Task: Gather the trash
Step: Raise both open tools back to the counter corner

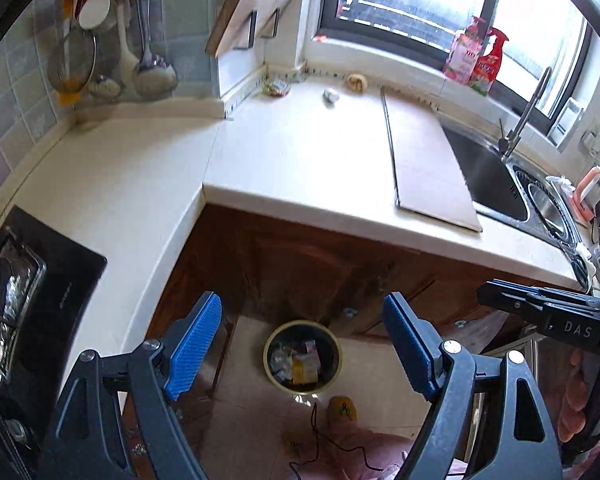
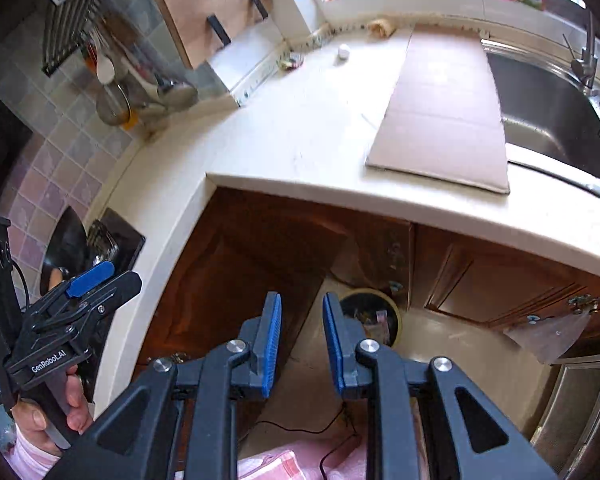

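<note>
Far below on the floor stands a round trash bin [image 1: 302, 356] holding several wrappers. My left gripper [image 1: 302, 308] hangs high above it, jaws wide open and empty. My right gripper [image 2: 302, 300] is beside it, its blue pads [image 2: 274, 328] a narrow gap apart with nothing between them; the bin [image 2: 374, 316] shows just right of them. On the white counter [image 1: 300, 152], at the back by the wall, lie a colourful wrapper [image 1: 276, 88], a small white crumpled piece [image 1: 331, 96] and a round brownish scrap [image 1: 356, 81]. The same three appear in the right wrist view: wrapper [image 2: 291, 62], white piece [image 2: 343, 52], scrap [image 2: 380, 27].
A flat cardboard sheet [image 1: 432, 160] lies on the counter next to the steel sink [image 1: 484, 168] and tap [image 1: 524, 112]. A black hob [image 1: 40, 280] is at the left, utensils [image 1: 100, 40] hang on the tiled wall, and bottles [image 1: 476, 56] stand on the windowsill. Wooden cabinet doors [image 2: 240, 264] close in the floor space.
</note>
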Demonstrator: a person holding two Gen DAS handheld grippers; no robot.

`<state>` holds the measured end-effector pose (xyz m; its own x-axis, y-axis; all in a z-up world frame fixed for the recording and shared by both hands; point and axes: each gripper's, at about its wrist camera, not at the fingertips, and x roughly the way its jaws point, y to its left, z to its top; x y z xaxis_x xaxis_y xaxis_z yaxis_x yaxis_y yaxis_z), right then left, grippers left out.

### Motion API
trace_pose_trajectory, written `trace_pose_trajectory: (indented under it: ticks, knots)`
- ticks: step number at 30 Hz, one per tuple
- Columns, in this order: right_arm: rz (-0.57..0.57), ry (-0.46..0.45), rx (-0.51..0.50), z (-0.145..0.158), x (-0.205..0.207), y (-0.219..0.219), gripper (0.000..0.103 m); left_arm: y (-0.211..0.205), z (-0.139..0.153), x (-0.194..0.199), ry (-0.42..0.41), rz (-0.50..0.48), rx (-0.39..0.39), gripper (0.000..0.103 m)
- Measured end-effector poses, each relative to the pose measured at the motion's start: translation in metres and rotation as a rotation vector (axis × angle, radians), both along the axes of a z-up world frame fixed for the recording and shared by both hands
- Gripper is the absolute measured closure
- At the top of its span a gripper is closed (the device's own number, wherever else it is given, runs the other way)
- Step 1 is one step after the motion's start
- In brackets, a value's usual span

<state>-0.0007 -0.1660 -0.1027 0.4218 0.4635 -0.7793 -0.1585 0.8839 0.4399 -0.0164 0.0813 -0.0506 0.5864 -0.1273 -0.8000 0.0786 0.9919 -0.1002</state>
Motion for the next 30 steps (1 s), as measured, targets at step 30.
trace_pose_trajectory:
  ticks: [30]
  knots:
    - [0.063, -0.206, 0.048, 0.124, 0.228, -0.057, 0.068, -0.052, 0.117, 0.229, -0.200, 0.043, 0.212, 0.011]
